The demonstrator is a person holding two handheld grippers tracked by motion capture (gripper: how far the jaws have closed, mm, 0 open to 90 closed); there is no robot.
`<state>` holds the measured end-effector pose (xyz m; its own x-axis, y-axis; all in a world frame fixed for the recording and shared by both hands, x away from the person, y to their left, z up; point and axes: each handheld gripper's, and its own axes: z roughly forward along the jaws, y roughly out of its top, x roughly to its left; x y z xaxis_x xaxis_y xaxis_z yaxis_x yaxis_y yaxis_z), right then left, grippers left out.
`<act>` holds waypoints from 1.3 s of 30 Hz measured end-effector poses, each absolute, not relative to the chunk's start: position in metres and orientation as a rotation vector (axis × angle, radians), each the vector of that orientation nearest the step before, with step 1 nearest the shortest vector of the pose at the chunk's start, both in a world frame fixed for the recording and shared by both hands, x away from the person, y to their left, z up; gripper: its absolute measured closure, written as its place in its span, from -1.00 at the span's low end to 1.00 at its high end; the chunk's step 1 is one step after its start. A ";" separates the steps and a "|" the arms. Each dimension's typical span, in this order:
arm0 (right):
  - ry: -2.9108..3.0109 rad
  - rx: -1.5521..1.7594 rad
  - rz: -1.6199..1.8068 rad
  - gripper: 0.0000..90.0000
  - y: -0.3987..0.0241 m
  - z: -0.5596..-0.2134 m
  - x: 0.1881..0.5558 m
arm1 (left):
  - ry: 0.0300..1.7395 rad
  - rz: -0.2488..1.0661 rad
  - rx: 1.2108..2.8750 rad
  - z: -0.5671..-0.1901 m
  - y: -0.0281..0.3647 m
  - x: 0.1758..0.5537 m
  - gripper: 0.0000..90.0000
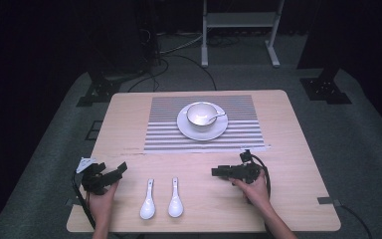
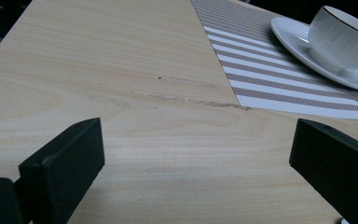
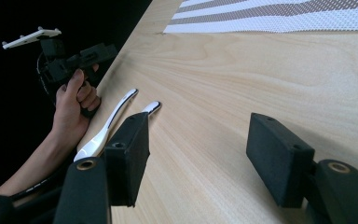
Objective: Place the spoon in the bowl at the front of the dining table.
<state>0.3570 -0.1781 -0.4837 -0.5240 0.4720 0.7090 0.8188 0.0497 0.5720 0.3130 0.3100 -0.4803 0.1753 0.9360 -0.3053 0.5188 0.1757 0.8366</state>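
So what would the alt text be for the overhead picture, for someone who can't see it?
A person's two hands rest at the near edge of a wooden table, each holding a black claw tool, the left claw and right claw both open and empty. Two white spoons lie between them. Farther back, a striped placemat holds a saucer and cup with a spoon in it.

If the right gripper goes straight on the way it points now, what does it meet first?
The right gripper points left across bare table; the nearer spoon probably comes first, though it may pass just beyond its handle.
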 end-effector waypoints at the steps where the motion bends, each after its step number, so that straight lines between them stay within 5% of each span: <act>1: -2.006 -1.301 -1.467 -0.15 -0.178 -0.484 0.356 | 1.476 0.539 1.476 -0.480 0.310 0.313 -0.96; 39: -1.984 -1.253 -1.515 -0.18 -0.190 -0.483 0.315 | 1.475 0.541 1.476 -0.480 0.310 0.313 -0.96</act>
<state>0.3151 -0.1905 -0.4829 -0.5495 0.4331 0.7145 0.8034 0.0392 0.5942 0.3127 0.3098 -0.4801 0.1755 0.9364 -0.3038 0.5183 0.1745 0.8372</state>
